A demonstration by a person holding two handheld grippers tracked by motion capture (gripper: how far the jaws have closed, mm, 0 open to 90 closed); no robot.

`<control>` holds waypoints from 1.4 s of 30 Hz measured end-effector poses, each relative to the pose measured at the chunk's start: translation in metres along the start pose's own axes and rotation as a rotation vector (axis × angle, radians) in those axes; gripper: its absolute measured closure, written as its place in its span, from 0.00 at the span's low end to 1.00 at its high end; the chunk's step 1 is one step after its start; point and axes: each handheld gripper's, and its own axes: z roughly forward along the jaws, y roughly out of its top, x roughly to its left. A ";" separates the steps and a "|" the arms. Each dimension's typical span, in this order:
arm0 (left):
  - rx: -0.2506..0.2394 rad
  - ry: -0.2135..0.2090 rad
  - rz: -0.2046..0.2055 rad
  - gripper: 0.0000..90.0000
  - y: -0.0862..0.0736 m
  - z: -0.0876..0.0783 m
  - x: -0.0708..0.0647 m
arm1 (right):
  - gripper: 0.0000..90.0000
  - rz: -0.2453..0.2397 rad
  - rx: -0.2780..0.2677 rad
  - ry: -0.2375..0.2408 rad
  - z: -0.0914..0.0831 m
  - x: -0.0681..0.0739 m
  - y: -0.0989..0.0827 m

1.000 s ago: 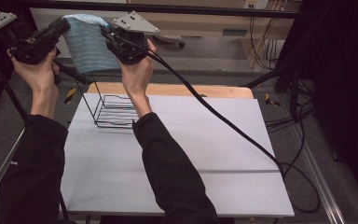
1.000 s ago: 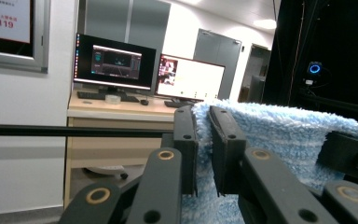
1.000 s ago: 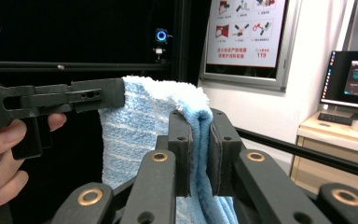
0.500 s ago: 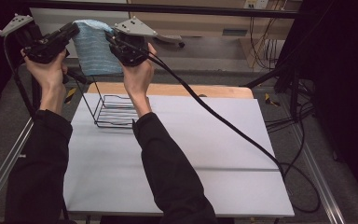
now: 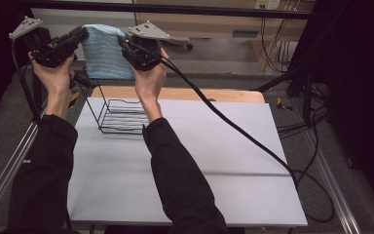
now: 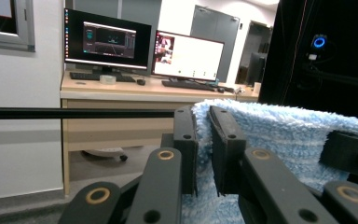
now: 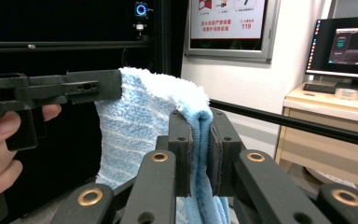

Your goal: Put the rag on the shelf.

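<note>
Claws, 2, left claw (image 5: 82,35) and right claw (image 5: 122,43), each clench 1 blue towel (image 5: 103,53) above 1 wire rack (image 5: 121,113).

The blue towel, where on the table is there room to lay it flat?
The white table is bare right of the wire rack up to the black cable, and in front of the rack between the two sleeves. It is crowded at the far left, where the rack stands under the blue towel.

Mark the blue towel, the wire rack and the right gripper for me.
blue towel (image 5: 104,53): high view, middle of the hanging cloth.
wire rack (image 5: 121,119): high view, its ribbed floor.
right gripper (image 7: 199,154): right gripper view, between its jaws, which pinch the towel's top corner.
</note>
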 end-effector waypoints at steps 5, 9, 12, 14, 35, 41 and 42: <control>0.013 0.001 -0.003 0.90 -0.006 0.002 0.001 | 0.91 -0.010 0.018 -0.005 0.001 -0.003 -0.004; 0.020 -0.004 -0.016 0.90 -0.014 0.001 0.005 | 0.91 -0.024 0.029 -0.004 0.002 -0.004 -0.007; 0.028 -0.011 -0.017 0.90 -0.018 -0.001 0.007 | 0.91 -0.010 0.035 0.001 0.002 -0.005 -0.013; 0.032 -0.019 -0.017 0.90 -0.021 -0.003 0.008 | 0.91 0.004 0.045 0.005 0.002 -0.007 -0.017; 0.063 -0.054 0.000 0.90 -0.049 -0.024 0.011 | 0.91 -0.027 0.094 0.035 -0.007 0.001 -0.038; 0.070 -0.065 0.022 0.90 -0.054 -0.026 0.007 | 0.91 0.003 0.095 0.043 -0.012 -0.004 -0.045; 0.070 -0.065 0.025 0.90 -0.054 -0.026 0.006 | 0.91 0.000 0.092 0.048 -0.013 -0.004 -0.046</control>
